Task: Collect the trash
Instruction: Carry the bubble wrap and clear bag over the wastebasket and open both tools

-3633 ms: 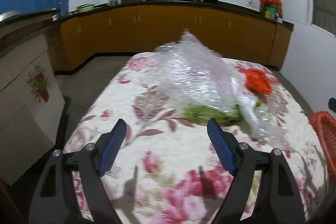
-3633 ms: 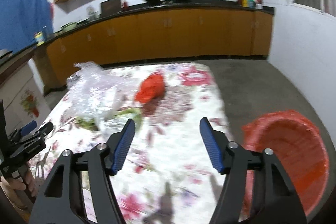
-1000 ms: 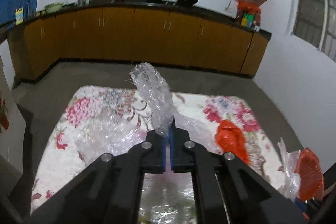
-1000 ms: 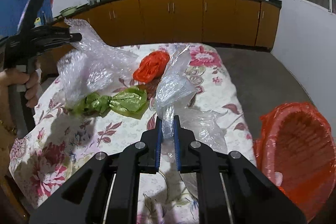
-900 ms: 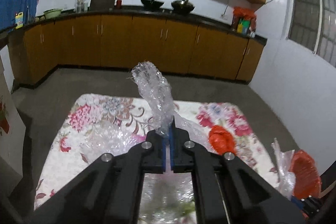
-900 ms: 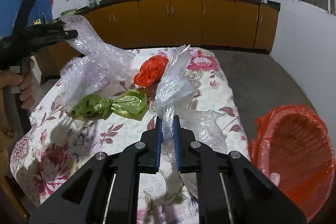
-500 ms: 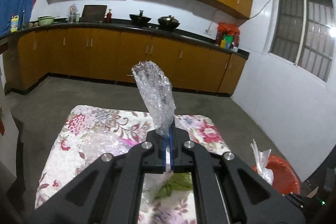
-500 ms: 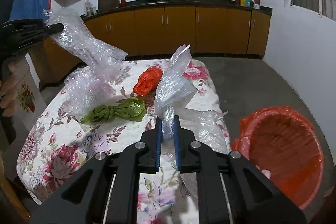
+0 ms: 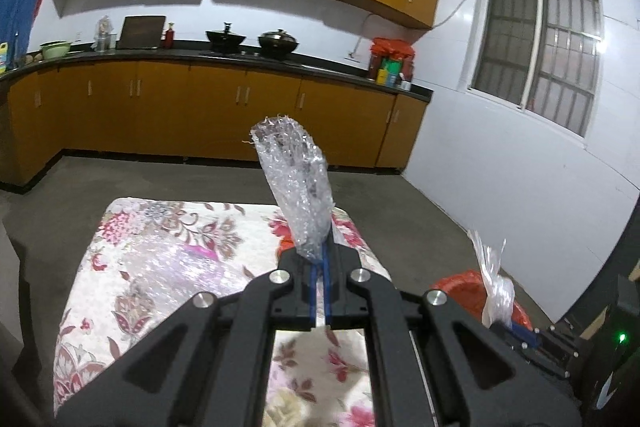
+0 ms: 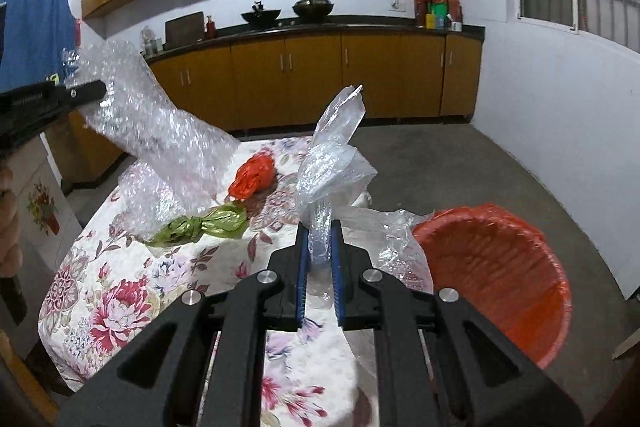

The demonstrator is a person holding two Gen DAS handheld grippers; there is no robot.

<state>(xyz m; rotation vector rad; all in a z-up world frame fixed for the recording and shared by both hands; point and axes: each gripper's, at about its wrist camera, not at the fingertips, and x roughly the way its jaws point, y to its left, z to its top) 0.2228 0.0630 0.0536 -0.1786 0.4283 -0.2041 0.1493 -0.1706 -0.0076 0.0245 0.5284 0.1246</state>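
Presently, held items: we carry two pieces of trash, one per hand.
Left gripper [image 9: 319, 269]: fingers pinched together on a bubble wrap sheet [image 9: 294, 183]; one end stands up ahead of the fingertips, the rest trails down from them toward the desk [image 9: 120, 227].
Right gripper [image 10: 319, 259]: fingers narrow, clamped on a clear plastic bag [image 10: 334, 163]; its crumpled top rises just above the fingertips and loose film hangs below and to the right of them.
Bin [image 10: 500, 275]: red-lined, on the floor, below and to the right of the right fingers, mouth open.
Step in hand: we judge it to be carrying both pieces off the desk to the bin.
How to do it well: we would keep both grips tight, raise the bubble wrap until its tail clears the cloth, bring each piece over the bin mouth, and part the fingers only there.
Left on desk: green bag [image 10: 204, 227], ahead and left of the right fingers; orange bag [image 10: 254, 177], beyond it.
In the way: the trailing bubble wrap hangs close over the green bag and may drag it; the loose film under the right fingers could catch the desk edge or the bin rim.
Surroundings: kitchen cabinets [image 10: 320, 83] far ahead, well apart from the work.
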